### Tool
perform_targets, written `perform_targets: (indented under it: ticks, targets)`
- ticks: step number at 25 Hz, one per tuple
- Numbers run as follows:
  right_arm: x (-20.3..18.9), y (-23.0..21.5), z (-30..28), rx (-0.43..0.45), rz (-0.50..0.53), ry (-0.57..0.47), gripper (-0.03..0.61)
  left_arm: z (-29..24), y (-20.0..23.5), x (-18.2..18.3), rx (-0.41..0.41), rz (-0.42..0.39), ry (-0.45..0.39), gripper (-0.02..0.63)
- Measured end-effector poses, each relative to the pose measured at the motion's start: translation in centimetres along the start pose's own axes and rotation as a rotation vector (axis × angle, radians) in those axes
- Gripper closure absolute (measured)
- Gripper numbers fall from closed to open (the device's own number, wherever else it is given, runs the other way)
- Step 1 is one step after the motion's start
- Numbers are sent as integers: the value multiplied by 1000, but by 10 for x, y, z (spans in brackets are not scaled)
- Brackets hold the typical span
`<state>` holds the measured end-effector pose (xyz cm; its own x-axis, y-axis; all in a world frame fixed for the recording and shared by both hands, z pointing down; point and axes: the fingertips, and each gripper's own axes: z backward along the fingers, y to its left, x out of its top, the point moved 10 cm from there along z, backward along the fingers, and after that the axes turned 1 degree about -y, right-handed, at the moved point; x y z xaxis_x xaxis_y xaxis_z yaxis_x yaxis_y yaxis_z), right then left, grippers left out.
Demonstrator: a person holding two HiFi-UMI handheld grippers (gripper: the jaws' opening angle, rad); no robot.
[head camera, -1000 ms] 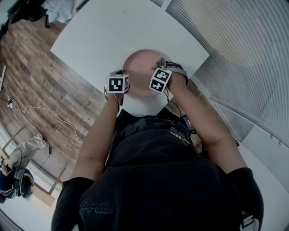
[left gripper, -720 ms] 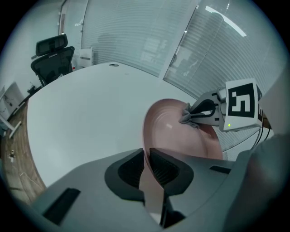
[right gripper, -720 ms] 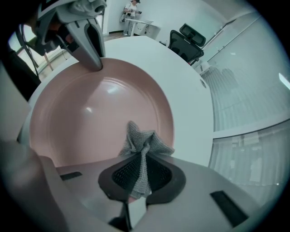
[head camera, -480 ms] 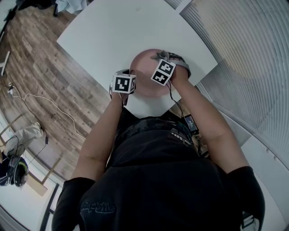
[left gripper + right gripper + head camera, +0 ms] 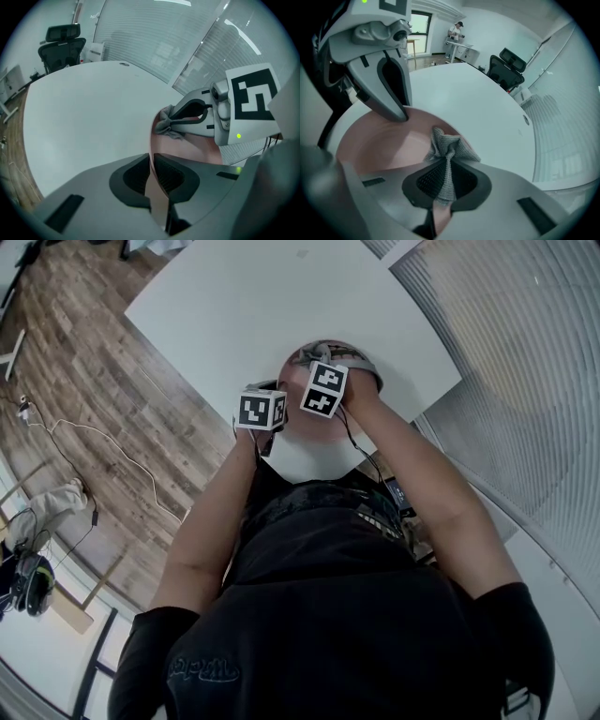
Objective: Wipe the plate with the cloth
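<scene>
At the table (image 5: 234, 296) edge, left hand-held gripper (image 5: 151, 160) clamps plate (image 5: 375, 140) rim, right hand-held gripper (image 5: 446, 174) pinches cloth (image 5: 448, 146).

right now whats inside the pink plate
A crumpled grey woven cloth, pinched in the right gripper, lies against the round pink plate. The rest looks bare. The part of the plate under the cloth and the gripper is hidden.

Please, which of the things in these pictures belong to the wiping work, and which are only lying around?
Belong to the job:
round pink plate, clamped at its rim by the left gripper
crumpled grey knitted cloth, clamped in the right gripper

Just lying about:
black office chair beyond the white table
thin white cable on the wooden floor
</scene>
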<state>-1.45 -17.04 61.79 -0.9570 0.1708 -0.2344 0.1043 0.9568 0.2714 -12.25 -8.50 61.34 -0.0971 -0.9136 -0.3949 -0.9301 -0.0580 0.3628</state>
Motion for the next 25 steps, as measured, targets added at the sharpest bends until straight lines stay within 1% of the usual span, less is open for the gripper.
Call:
perform_targets:
  ticks: [4, 7, 11, 14, 20, 25]
  targets:
    - [18, 17, 1, 68, 38, -38, 540, 0, 2, -1, 0, 21, -8, 572]
    - [24, 27, 5, 125, -3, -67, 540, 2, 4, -1, -3, 36, -19, 578]
    - [25, 44, 11, 155, -26, -84, 540, 2, 5, -2, -4, 65, -39, 582]
    - [25, 62, 15, 193, -48, -99, 538, 2, 8, -4, -2, 91, -63, 584]
    - [15, 96, 26, 252, -60, -118, 538, 1, 7, -5, 3, 96, -65, 584]
    - [7, 124, 34, 317, -43, -84, 538, 0, 10, -4, 9, 79, -63, 584]
